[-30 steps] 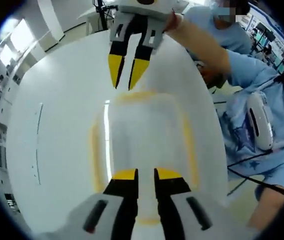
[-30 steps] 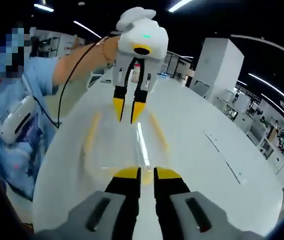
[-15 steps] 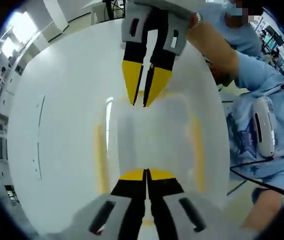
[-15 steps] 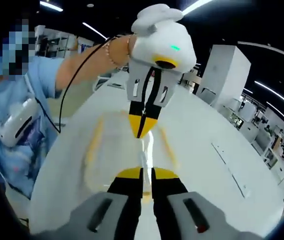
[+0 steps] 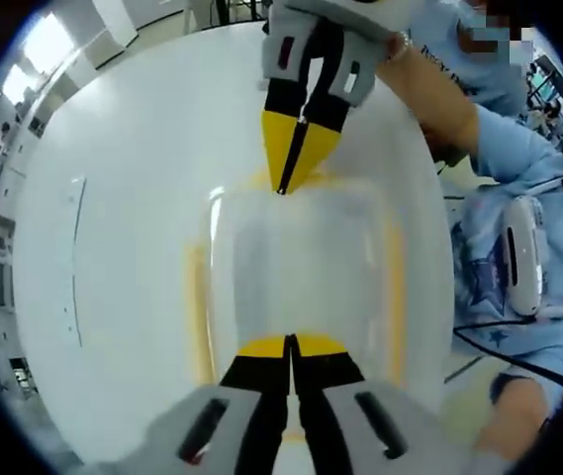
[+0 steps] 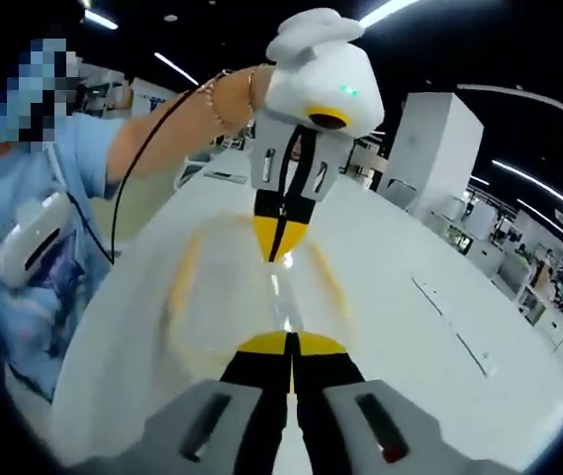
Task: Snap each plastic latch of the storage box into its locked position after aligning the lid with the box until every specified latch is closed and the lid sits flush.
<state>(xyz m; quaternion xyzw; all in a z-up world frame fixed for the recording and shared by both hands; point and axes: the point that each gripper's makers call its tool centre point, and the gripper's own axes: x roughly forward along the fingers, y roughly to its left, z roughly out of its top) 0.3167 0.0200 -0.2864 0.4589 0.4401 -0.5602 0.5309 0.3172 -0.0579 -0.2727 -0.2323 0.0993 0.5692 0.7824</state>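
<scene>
A clear storage box [image 5: 296, 267] with a yellow rim [image 5: 393, 287] lies on the white table with its lid on. My left gripper [image 5: 289, 341] is shut at the box's near end, its yellow tips over the rim. My right gripper [image 5: 283, 188] comes in from the top, shut, with its tips touching the far end of the box. In the right gripper view the same box [image 6: 232, 297] lies between the shut right gripper [image 6: 289, 338] and the shut left gripper [image 6: 277, 255]. The latches are too blurred to make out.
The round white table [image 5: 113, 247] has a thin seam [image 5: 73, 257] on one side. A person in light blue [image 5: 518, 148] stands at the table's edge, with a white device [image 5: 520, 252] at the waist. White cabinets [image 6: 439, 129] stand behind.
Both grippers went from open to shut. The right gripper came down from above the table onto the far end of the box, and the left one settled at the near end.
</scene>
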